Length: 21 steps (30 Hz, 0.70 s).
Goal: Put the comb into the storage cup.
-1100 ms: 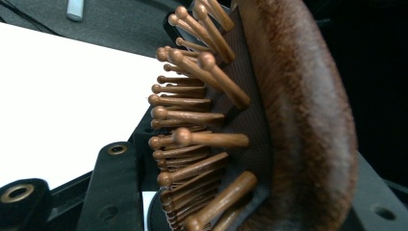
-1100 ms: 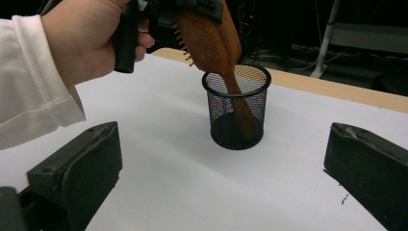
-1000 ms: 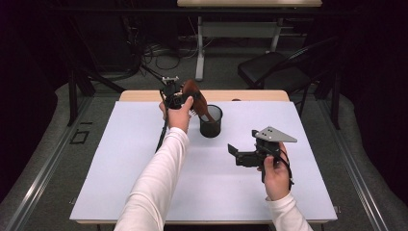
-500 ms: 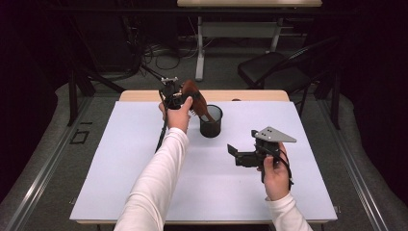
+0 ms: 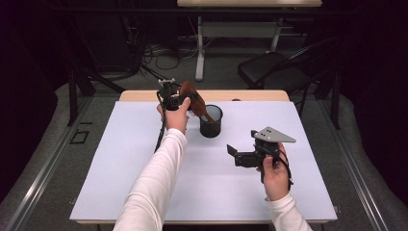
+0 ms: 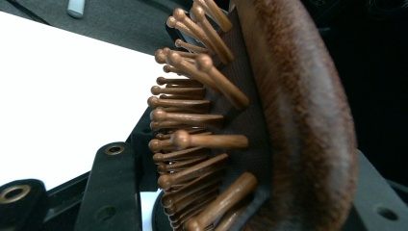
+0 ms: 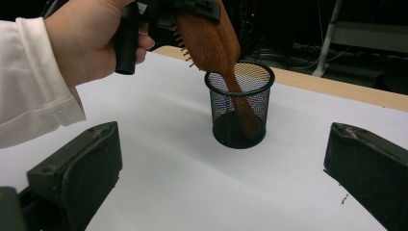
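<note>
A brown wooden hairbrush (image 5: 191, 95) with peg bristles stands tilted, its handle down inside a black mesh cup (image 5: 211, 123) at the back middle of the white table. My left gripper (image 5: 182, 98) is shut on the brush head; in the left gripper view the brush (image 6: 288, 120) sits between the jaws of that gripper (image 6: 245, 192). The right gripper view shows the brush (image 7: 211, 33) leaning into the cup (image 7: 239, 110), held by the left gripper (image 7: 178, 9). My right gripper (image 5: 233, 156) hovers to the right of the cup, nearer the front, open with nothing between its fingers (image 7: 223, 130).
A white sheet (image 5: 144, 168) covers the table, with a strip of bare wood (image 5: 260, 95) along the far edge. Behind the table stand a dark folding chair (image 5: 274, 72) and a desk frame with cables on the floor.
</note>
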Motion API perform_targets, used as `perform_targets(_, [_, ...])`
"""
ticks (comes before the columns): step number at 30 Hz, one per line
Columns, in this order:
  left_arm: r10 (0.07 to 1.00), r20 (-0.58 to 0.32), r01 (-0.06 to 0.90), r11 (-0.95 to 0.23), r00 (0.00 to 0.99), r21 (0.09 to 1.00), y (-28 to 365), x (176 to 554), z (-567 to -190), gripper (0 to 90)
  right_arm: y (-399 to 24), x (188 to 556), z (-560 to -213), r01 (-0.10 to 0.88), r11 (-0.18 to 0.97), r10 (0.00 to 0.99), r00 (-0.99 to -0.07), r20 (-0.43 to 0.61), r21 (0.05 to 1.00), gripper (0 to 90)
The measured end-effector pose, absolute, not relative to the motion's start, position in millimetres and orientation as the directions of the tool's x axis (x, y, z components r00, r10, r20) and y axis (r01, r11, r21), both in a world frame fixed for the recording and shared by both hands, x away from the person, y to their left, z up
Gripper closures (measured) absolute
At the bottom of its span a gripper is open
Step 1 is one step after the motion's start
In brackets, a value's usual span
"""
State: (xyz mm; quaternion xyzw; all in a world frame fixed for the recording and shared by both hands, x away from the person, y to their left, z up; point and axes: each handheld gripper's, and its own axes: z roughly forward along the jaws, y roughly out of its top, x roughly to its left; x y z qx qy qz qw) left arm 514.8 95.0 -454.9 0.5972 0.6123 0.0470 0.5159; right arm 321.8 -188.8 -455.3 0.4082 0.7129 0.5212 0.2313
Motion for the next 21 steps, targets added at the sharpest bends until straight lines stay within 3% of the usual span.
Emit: perform_targets(21, [0.766,-0.584,0.671,0.287,0.268,0.684,100.9,511.5,-460.4,46.0,-188.5,321.4,-455.8,0.347,0.123,0.822,-0.560,0.100,0.930,0.0])
